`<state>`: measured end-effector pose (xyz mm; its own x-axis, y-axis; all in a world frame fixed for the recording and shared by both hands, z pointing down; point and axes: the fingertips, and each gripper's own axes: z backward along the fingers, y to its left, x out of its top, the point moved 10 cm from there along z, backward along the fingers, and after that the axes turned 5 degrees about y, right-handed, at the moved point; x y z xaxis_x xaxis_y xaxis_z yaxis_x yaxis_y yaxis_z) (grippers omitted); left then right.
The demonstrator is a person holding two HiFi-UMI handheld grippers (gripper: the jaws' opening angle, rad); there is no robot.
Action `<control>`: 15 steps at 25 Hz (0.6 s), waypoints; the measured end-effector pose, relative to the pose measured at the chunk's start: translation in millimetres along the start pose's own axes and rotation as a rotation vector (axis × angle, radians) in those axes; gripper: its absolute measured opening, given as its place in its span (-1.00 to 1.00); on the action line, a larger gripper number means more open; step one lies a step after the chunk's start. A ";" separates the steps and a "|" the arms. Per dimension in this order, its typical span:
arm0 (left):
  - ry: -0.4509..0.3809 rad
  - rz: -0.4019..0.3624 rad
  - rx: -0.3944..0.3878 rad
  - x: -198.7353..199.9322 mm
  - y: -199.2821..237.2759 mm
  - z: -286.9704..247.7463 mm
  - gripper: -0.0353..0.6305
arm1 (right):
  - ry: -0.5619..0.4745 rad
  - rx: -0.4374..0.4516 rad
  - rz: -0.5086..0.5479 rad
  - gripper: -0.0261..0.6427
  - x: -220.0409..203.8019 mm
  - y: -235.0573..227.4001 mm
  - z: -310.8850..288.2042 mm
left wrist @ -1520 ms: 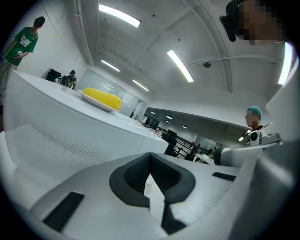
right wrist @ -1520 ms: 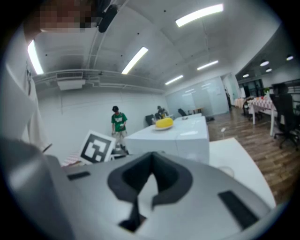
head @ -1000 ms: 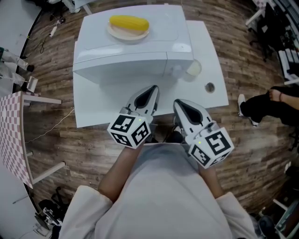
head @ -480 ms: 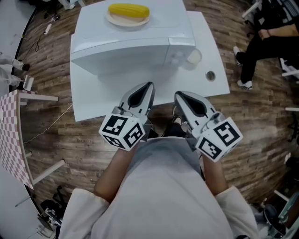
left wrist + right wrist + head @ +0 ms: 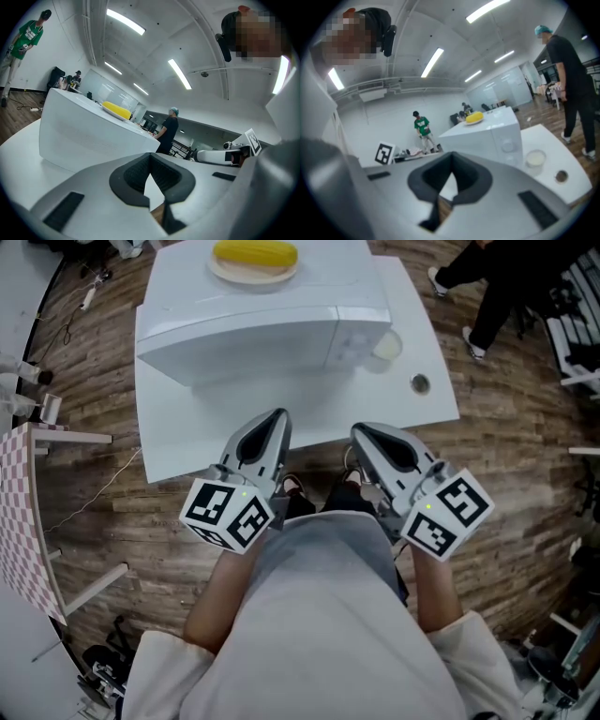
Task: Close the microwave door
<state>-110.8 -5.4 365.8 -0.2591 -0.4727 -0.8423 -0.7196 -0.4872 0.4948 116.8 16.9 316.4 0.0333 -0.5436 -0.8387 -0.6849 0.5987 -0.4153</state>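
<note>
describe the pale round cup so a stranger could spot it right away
Find the white table with the white microwave on it. Just right of the microwave's control panel stands the cup: pale and wide-mouthed, unlike the smaller dark disc nearer the table's edge.

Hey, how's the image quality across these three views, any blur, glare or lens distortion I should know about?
Head view: evenly lit and sharp, with only a soft shadow in front of the microwave on the table. Left gripper view: strong fisheye bending, dark corners, bright ceiling lights. Right gripper view: same fisheye, but softer, the microwave and corn slightly blurred.
</note>
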 end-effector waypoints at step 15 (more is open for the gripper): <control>-0.003 -0.011 -0.004 -1.3 -5.7 12.5 -0.83 | 0.012 0.030 0.059 -0.86 1.0 19.1 0.5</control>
<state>-114.4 7.2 361.4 -0.2528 -0.4650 -0.8485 -0.7196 -0.4958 0.4861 104.2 28.1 307.4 -0.0149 -0.5136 -0.8579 -0.6632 0.6471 -0.3759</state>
